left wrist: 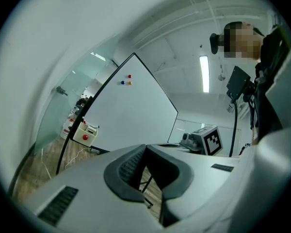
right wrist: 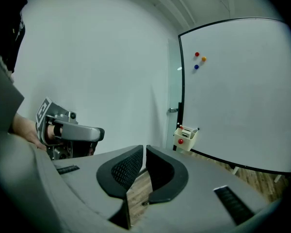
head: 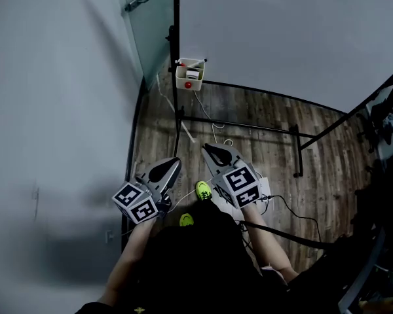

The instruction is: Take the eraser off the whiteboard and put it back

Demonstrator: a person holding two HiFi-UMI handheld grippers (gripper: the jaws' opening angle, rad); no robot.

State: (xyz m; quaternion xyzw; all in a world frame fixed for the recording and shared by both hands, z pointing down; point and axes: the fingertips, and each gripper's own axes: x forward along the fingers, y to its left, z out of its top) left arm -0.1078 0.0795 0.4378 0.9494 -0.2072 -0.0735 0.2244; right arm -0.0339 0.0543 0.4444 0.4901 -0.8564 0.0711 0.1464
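The left gripper point(head: 173, 163) and right gripper point(head: 209, 149) hang above the floor point(head: 262, 129), well apart from the whiteboard point(head: 295, 38). The left fingers point(left wrist: 128, 168) are pressed together. The right fingers point(right wrist: 120, 170) stand a sliver apart, and both pairs are empty.

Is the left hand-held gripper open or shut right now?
Shut. In its own view the left hand-held gripper has its jaw tips touching, and nothing is held between them.
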